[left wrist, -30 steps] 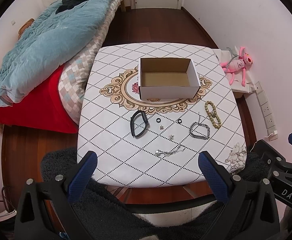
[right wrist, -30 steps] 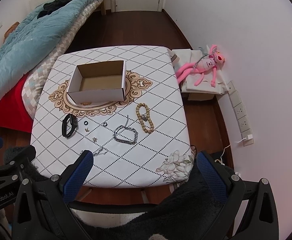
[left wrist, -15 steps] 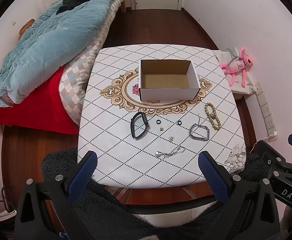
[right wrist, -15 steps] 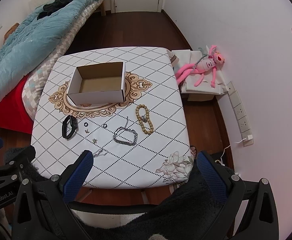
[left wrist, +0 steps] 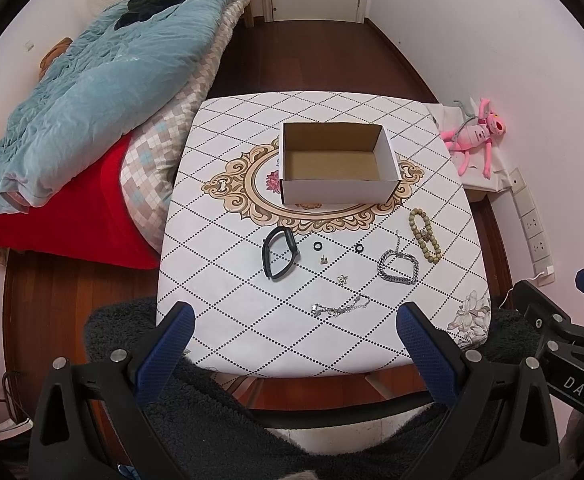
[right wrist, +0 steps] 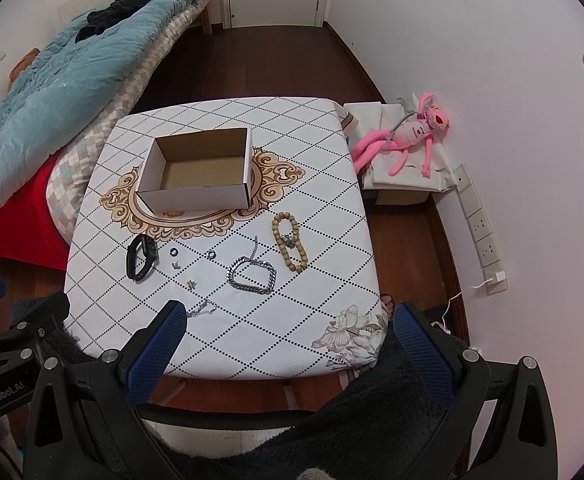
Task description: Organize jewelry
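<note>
An empty open cardboard box [left wrist: 336, 168] [right wrist: 200, 176] stands in the middle of a small table with a diamond-pattern cloth [left wrist: 228, 280] [right wrist: 312, 280]. In front of the box lie a black band [left wrist: 279, 252] [right wrist: 142, 256], two small black rings [left wrist: 318, 246] [left wrist: 359, 247], tiny earrings [left wrist: 343, 278], a silver chain bracelet [left wrist: 398, 267] [right wrist: 252, 274], a wooden bead bracelet [left wrist: 425, 230] [right wrist: 290, 247] and a thin silver chain [left wrist: 340, 307] [right wrist: 202, 308]. My left gripper [left wrist: 292, 344] and right gripper [right wrist: 288, 340] hover open above the table's near edge, holding nothing.
A bed with a blue quilt [left wrist: 92, 80] and red sheet [left wrist: 52, 220] lies to the left. A pink plush toy [right wrist: 408, 136] rests on a low white stand [right wrist: 376, 120] by the right wall, near wall sockets [right wrist: 484, 236]. Dark fleece clothing [left wrist: 252, 432] fills the foreground.
Both views have shifted slightly, with the table sitting a little lower and farther in the frames. Nothing on the table has moved.
</note>
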A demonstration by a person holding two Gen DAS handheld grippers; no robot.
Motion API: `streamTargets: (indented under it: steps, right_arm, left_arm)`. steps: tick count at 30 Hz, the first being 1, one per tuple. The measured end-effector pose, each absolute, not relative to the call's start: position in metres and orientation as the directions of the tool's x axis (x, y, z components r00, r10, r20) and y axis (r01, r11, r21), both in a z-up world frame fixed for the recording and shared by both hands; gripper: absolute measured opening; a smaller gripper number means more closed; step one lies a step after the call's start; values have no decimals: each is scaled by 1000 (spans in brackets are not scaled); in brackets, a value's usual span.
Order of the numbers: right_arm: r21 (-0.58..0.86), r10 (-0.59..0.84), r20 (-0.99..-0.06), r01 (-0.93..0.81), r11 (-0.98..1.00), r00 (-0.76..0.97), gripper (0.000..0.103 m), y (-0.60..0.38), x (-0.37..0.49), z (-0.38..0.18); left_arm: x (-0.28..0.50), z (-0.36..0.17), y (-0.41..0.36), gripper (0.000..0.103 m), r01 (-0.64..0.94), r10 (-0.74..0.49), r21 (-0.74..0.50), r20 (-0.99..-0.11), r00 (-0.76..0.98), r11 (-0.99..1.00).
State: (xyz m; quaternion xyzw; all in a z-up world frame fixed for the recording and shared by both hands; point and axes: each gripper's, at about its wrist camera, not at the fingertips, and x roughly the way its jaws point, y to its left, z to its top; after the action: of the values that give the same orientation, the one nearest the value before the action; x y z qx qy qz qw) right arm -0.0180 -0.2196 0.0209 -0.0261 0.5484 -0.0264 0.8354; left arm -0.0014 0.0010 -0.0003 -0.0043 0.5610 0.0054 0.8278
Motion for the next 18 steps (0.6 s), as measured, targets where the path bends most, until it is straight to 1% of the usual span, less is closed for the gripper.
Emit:
streamTargets:
  steps: [14, 18]
  right_arm:
    - [-56, -62, -910, 26, 998, 410, 103, -222, -19, 25]
    - [-34, -56, -901, 59, 998, 430, 103, -230, -6, 27]
  left_arm:
    - [-2, 2, 2, 103, -16, 1, -6, -927, 375, 1000]
    - [16, -2, 3, 103, -26, 24, 15, -919, 393, 1000]
